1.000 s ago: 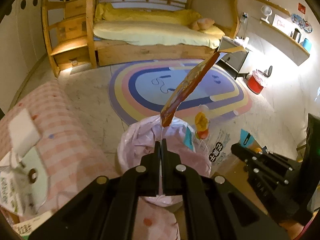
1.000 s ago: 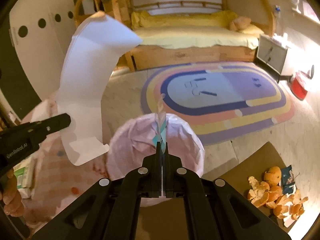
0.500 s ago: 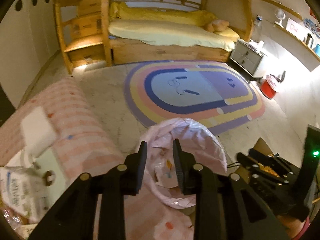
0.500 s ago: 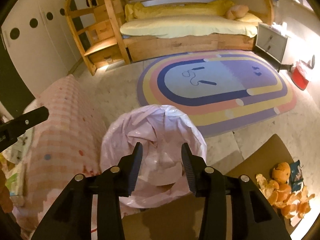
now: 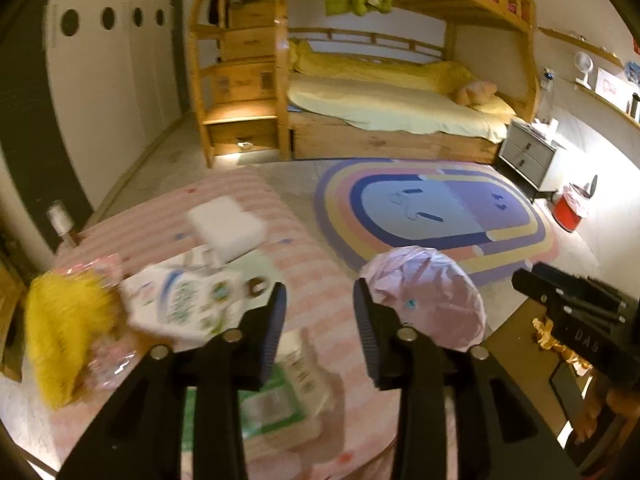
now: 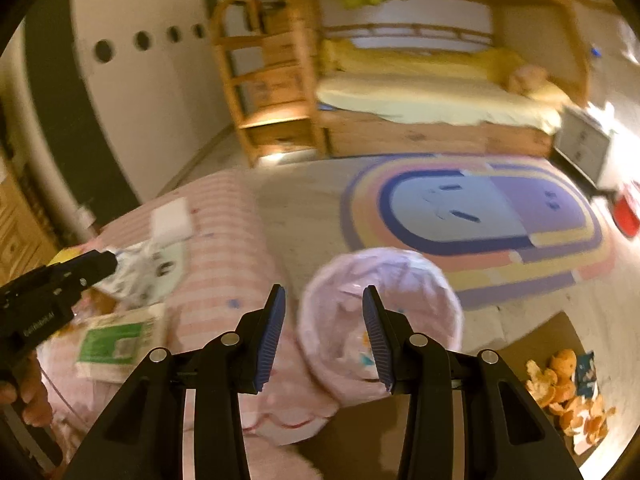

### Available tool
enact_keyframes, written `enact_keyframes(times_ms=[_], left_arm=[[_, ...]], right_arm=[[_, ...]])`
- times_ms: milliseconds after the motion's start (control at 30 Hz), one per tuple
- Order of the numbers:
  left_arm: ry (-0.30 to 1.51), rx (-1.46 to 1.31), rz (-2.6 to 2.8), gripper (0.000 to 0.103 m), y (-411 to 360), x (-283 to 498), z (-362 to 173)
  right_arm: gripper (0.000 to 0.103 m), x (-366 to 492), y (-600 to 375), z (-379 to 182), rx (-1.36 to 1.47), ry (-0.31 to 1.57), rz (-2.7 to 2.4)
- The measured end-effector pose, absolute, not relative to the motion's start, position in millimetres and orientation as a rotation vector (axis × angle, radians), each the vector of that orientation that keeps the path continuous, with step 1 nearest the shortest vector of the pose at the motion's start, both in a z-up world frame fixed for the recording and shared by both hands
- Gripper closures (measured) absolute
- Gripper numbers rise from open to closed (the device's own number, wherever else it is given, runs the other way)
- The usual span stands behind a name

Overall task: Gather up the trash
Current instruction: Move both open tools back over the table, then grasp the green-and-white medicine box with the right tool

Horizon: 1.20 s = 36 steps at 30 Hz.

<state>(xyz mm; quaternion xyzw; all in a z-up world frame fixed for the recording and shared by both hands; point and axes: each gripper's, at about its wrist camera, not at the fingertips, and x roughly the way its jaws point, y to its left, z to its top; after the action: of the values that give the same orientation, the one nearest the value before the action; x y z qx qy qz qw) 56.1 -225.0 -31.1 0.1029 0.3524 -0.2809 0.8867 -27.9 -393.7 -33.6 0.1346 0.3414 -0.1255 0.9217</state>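
Note:
A bin lined with a pink bag [image 5: 424, 300] stands on the floor beside a pink checked table [image 5: 320, 292]; it also shows in the right wrist view [image 6: 380, 312], with wrappers inside. My left gripper [image 5: 318, 336] is open and empty above the table edge, left of the bin. My right gripper [image 6: 324, 332] is open and empty, over the bin's left rim. On the table lie a white and blue wrapper [image 5: 184, 304], a green and white packet [image 5: 276, 400], a yellow bag [image 5: 64, 332] and a white sponge block [image 5: 226, 228].
Orange peels [image 6: 568, 392] and a blue wrapper [image 6: 586, 370] lie on a brown table at the right. A rainbow rug [image 5: 436, 216], a wooden bunk bed [image 5: 392, 108], a grey nightstand [image 5: 528, 152] and a red bin [image 5: 568, 212] are beyond.
Both grippers opened and let go of their trash, an orange wrapper and a clear one, over the bin. Both then swung left toward the pink table.

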Motion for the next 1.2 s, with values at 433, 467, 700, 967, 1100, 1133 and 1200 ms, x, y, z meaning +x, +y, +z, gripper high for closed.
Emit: enact_keyframes(times_ms=[433,467,700,967,1100,1133,1200], left_arm=[[0.738,0.18,-0.321,0.06,-77,23,-49],[0.749,0.175,-0.303,0.06,-67,24,-55],[0.825,0.154,-0.283,0.06,-48,24,-83],[0.856,0.187,-0.348,0.06,-66,27,-106],[0.867,0.204,-0.379,0.06,-77,33,-114],[0.873,0.209,-0.384,0.06,-79,34,-116],[0.885,0.213,-0.388,0.06,-83,38,-120]], right_arm=[[0.061,12,-275,-47,0.115,0.814,0.001],[0.061,15,-271,-51,0.106,0.825,0.004],[0.09,39,-263,-70,0.071,0.878,-0.011],[0.094,70,-263,-78,0.068,0.901,-0.005],[0.094,92,-263,-83,0.084,0.919,0.0],[0.094,97,-263,-85,0.087,0.924,-0.002],[0.094,107,-264,-88,0.095,0.932,-0.003]])
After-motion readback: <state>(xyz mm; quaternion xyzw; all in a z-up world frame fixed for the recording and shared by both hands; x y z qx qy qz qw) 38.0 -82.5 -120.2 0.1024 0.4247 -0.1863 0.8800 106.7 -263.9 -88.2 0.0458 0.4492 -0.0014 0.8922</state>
